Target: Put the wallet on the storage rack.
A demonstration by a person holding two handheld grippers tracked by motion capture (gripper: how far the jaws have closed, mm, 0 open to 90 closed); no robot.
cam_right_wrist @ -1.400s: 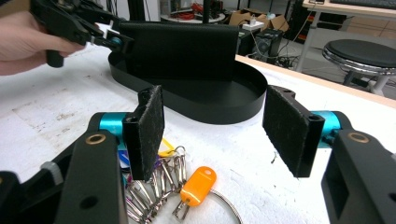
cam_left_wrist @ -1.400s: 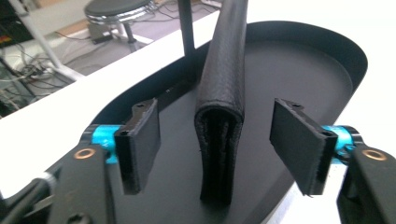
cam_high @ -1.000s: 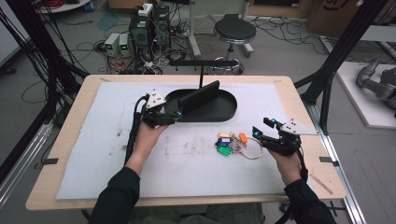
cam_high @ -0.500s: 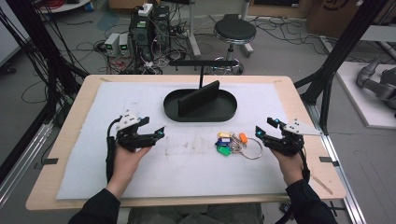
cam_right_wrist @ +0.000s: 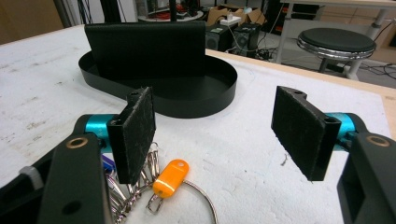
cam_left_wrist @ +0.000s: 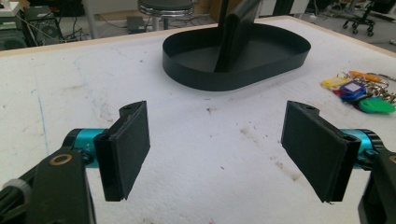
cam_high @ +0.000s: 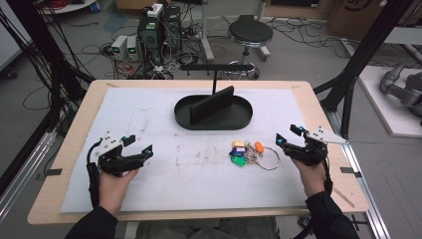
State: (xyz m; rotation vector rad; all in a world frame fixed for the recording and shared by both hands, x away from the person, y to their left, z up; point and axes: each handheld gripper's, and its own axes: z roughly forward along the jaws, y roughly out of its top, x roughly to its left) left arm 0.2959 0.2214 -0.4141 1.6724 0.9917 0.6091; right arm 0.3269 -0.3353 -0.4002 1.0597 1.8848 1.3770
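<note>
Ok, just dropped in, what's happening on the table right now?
A person holds a hand-held gripper in each hand over a white mat, and neither is gripping anything. The left hand-held gripper is open near the table's left side. The right hand-held gripper is open too, just right of a bunch of keys with coloured tags on a ring. A black oval tray with an upright divider sits toward the far side, with nothing visible inside it.

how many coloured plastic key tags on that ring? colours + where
5 visible: yellow plastic key tag, blue, green, orange and red, bunched on the metal key ring near the right gripper. More may be hidden.
</note>
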